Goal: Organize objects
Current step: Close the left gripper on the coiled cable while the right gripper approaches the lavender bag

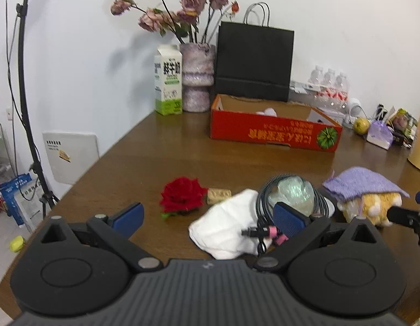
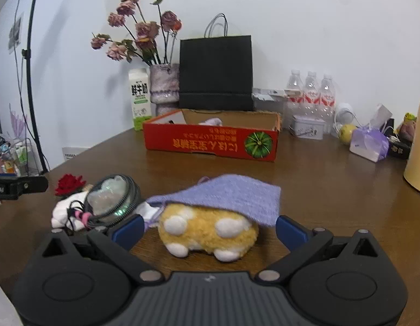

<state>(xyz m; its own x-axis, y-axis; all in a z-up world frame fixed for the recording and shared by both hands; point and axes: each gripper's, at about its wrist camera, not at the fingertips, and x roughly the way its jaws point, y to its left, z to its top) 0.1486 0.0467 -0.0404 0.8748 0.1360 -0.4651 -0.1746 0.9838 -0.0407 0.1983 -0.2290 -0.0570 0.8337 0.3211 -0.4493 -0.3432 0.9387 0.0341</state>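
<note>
Near the desk's [image 1: 134,163] front edge, from the left: red fabric rose [image 1: 182,197] lying on its side, small tan toy brick [image 1: 218,195] just beside it, then crumpled white cloth [image 1: 226,228] with a coiled black cable [image 1: 264,203] and its pink plug ends resting on it, coil wrapped around a clear iridescent shell-like piece [image 1: 294,191]. Left gripper [image 1: 208,218] low over the front edge, jaws spread wide, empty, white cloth between them. Further right, yellow-and-white plush toy [image 2: 207,231] half covered by a purple knitted cloth [image 2: 231,195]. Right gripper [image 2: 210,231] with jaws spread wide on either side of the plush, blue pads [image 2: 288,231] not touching it. Toward the far edge, left to right: milk carton [image 1: 168,85], purple vase [image 1: 197,77] of dried roses, black paper bag [image 1: 254,62], red cardboard box [image 1: 272,127] in front of the bag with something white inside, water bottles [image 2: 310,92] at the far right.
</note>
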